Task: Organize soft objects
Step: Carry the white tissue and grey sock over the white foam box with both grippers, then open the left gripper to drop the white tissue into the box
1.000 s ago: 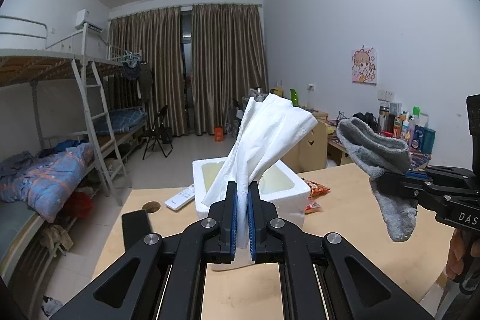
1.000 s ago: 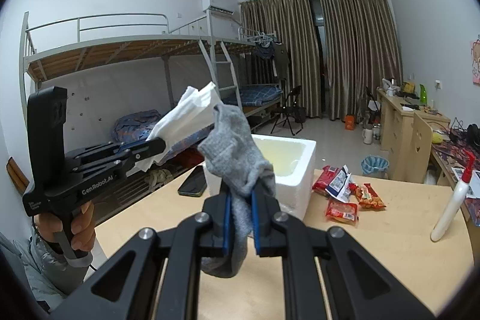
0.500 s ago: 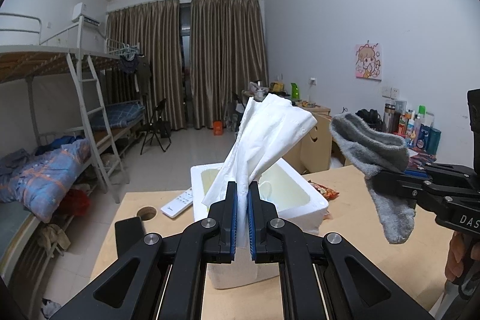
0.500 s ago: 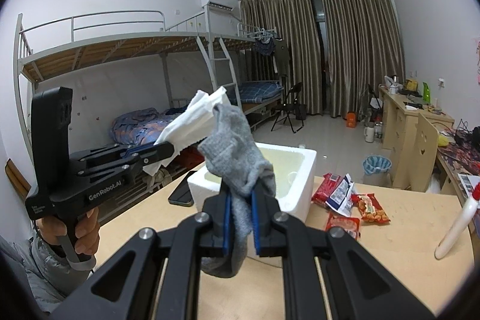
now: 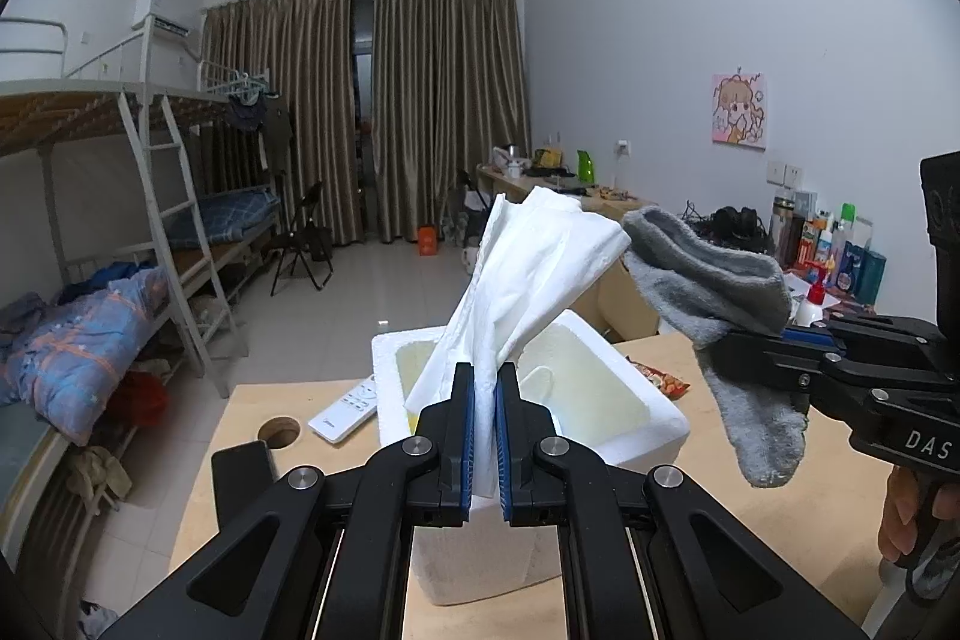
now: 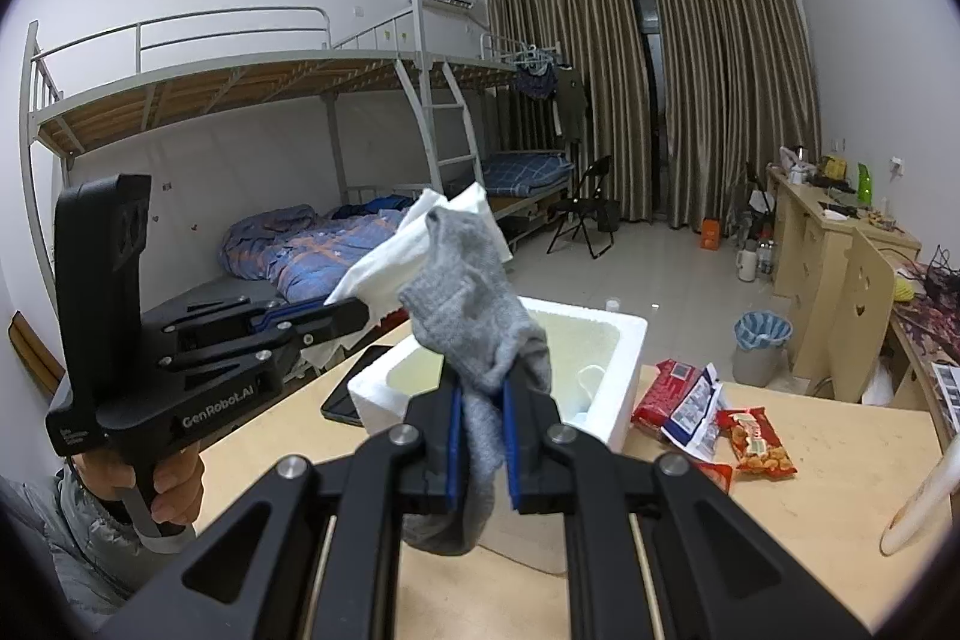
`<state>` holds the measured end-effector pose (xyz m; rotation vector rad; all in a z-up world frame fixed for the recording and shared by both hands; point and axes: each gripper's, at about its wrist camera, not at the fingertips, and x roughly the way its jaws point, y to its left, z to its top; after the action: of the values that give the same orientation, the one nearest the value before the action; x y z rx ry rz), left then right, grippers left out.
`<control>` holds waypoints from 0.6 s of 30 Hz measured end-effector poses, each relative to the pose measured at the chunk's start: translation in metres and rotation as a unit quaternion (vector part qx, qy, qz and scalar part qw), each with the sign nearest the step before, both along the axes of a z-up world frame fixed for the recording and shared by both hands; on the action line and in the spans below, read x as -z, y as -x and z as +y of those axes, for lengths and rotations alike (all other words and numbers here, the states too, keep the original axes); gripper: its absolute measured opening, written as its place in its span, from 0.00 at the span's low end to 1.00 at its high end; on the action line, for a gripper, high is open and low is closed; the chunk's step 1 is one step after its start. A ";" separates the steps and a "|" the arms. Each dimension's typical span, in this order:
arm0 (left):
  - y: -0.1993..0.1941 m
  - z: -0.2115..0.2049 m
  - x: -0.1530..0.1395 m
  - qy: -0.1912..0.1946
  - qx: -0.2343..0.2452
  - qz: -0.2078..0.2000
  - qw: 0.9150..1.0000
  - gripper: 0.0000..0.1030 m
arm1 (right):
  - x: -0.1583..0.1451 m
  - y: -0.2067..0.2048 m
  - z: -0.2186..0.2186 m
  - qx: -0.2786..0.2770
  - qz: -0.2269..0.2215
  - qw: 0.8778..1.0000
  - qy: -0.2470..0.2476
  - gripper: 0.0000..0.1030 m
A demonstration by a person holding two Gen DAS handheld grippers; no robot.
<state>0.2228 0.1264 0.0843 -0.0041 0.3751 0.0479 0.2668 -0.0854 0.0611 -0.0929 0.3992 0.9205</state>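
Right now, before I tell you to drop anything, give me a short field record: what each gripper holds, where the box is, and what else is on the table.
left gripper: shut on white tissue, held upright above the box
right gripper: shut on grey sock, both ends drooping
foam box: white, open top, on the wooden table, directly ahead of both grippers
box contents: one small pale item; rest looks bare
table, left of box: remote control, black phone
table, right of box: snack packets
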 end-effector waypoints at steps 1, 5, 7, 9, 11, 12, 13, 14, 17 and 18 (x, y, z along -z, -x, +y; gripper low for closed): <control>-0.004 0.001 0.000 -0.001 0.001 0.004 1.000 0.06 | 0.000 -0.001 0.002 0.000 0.001 1.000 0.002 0.14; -0.020 0.006 0.002 0.001 0.003 0.012 1.000 0.06 | 0.001 -0.006 0.009 0.001 0.001 1.000 0.007 0.14; -0.028 0.008 0.003 0.007 0.009 0.019 1.000 0.06 | 0.001 -0.009 0.011 0.000 0.000 1.000 0.010 0.14; -0.036 0.011 0.005 0.011 0.011 0.025 1.000 0.06 | 0.000 -0.013 0.013 0.003 -0.002 1.000 0.013 0.14; -0.045 0.013 0.008 0.016 0.015 0.030 0.999 0.06 | -0.001 -0.015 0.015 0.005 -0.002 1.000 0.014 0.14; -0.049 0.015 0.009 0.018 0.014 0.031 0.999 0.06 | -0.001 -0.018 0.016 0.006 -0.002 1.000 0.015 0.14; -0.053 0.015 0.010 0.017 0.015 0.033 0.999 0.06 | -0.002 -0.020 0.017 0.007 -0.001 1.000 0.016 0.14; -0.057 0.015 0.012 0.017 0.016 0.036 0.999 0.06 | -0.002 -0.023 0.018 0.008 -0.001 1.000 0.017 0.14; -0.066 0.016 0.016 0.018 0.021 0.043 0.999 0.06 | 0.001 -0.029 0.018 0.013 0.002 1.000 0.020 0.14; -0.071 0.017 0.018 0.020 0.022 0.048 0.998 0.06 | 0.002 -0.032 0.018 0.016 0.002 1.000 0.025 0.14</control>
<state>0.2936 0.1430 0.0663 -0.0329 0.4720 -0.0026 0.2985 -0.0669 0.0587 -0.1298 0.4255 0.8801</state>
